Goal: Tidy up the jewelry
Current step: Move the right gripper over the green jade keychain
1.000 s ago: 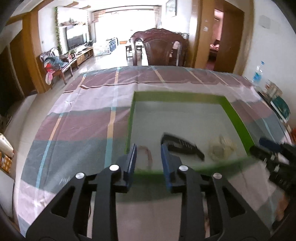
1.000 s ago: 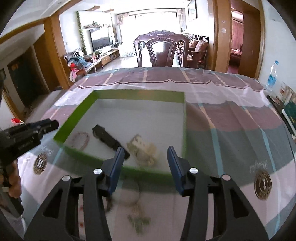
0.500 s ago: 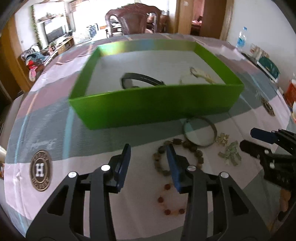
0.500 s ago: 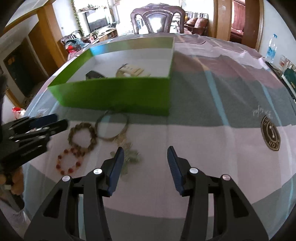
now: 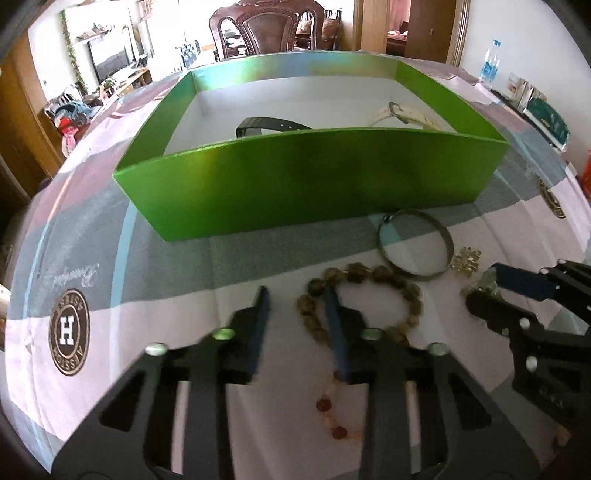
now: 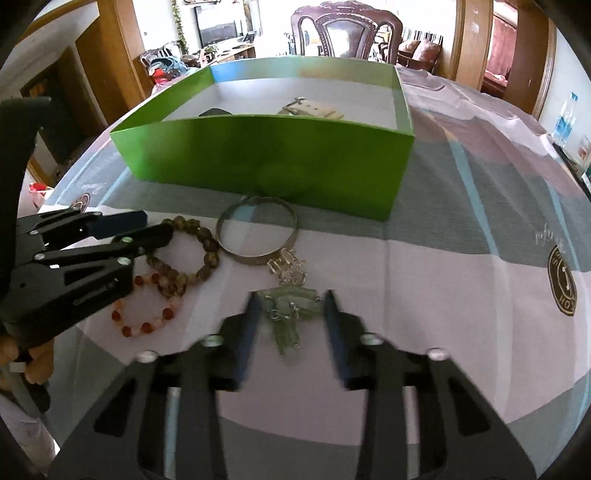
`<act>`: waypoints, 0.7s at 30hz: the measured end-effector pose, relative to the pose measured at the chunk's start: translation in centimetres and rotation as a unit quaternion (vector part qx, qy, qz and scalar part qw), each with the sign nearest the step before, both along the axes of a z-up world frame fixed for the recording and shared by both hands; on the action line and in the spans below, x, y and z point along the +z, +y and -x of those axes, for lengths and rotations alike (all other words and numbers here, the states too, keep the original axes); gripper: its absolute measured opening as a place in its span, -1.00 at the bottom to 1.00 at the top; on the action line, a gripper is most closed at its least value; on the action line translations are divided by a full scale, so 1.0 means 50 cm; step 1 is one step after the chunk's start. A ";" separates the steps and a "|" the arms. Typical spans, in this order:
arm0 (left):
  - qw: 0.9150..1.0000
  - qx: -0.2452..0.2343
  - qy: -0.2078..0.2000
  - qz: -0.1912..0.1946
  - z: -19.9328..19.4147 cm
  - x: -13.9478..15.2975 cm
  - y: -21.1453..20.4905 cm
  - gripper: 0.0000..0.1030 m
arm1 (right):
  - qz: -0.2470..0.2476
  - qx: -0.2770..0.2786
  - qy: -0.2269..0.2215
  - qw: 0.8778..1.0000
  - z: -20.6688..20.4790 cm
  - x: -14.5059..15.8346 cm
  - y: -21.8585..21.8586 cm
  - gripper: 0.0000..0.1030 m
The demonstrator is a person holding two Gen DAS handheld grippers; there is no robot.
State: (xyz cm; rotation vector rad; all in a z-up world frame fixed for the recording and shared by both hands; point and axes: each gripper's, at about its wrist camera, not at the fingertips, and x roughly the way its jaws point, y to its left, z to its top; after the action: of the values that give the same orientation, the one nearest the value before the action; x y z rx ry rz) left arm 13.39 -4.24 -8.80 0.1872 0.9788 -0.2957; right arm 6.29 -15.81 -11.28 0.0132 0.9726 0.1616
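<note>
Jewelry on a striped tablecloth in a living room.
A green box sits mid-table; a bangle, bead bracelets and a green pendant lie just before it. Both the left gripper and right gripper are spread, holding nothing. A carved chair stands behind.
</note>
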 end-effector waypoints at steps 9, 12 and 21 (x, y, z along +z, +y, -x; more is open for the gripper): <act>1.000 0.019 0.001 0.018 0.060 0.000 0.064 -0.77 | -0.009 0.023 0.001 1.000 0.047 0.006 0.000 -0.40; 0.999 0.031 0.002 0.016 0.093 0.000 0.099 -0.76 | -0.010 0.027 -0.007 1.000 0.064 0.017 -0.008 -0.39; 0.997 0.073 -0.002 0.012 0.113 0.012 0.166 -0.52 | 0.007 -0.035 -0.026 0.999 0.073 0.036 -0.061 -0.19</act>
State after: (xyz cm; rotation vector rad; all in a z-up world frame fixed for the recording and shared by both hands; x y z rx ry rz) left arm 7.74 4.04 -8.19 0.0947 0.9793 -0.1729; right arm 2.61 -18.87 -9.49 0.0300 0.9205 0.0914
